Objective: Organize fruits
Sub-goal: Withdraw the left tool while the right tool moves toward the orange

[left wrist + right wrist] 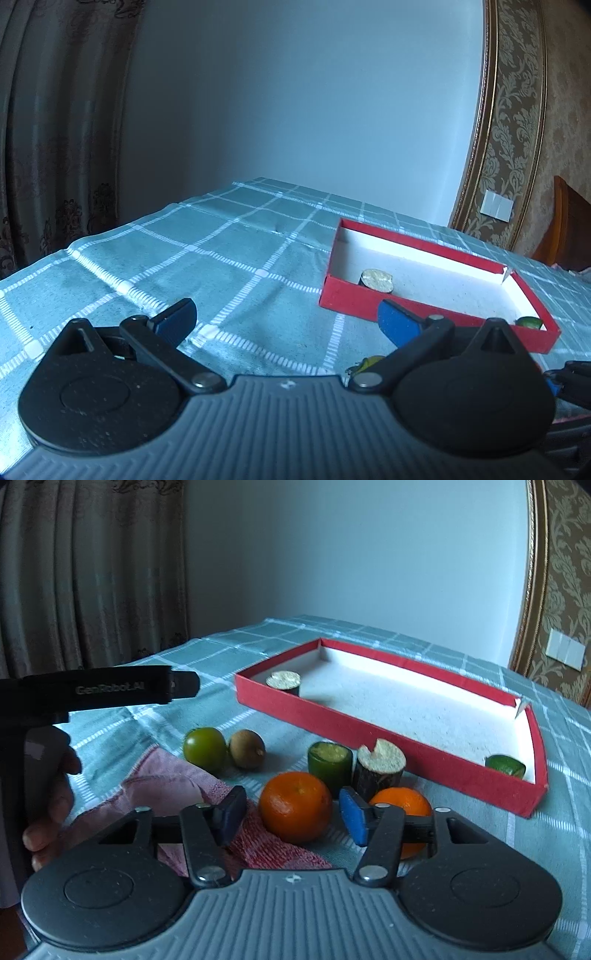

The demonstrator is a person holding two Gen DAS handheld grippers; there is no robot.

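A red shallow box [388, 753] with a white floor lies on the checked cloth; it also shows in the left wrist view [354, 299]. Inside are a cut dark chunk [283, 682] [376, 279] and a green lime piece [505, 765] [530, 322]. In front of the box lie a large orange [295, 806], a second orange [404, 805], a green cut chunk [330, 762], a dark cut chunk [379, 770], a green round fruit [204, 746] and a brown kiwi-like fruit [246, 748]. My right gripper [293, 818] is open, its jaws on either side of the large orange. My left gripper [284, 321] is open and empty above bare cloth.
A pink-red towel [173, 786] lies under the right gripper's left finger. The left gripper's body [99, 690] and the hand holding it fill the left of the right wrist view. The table [184, 258] ends at a wall and curtains behind.
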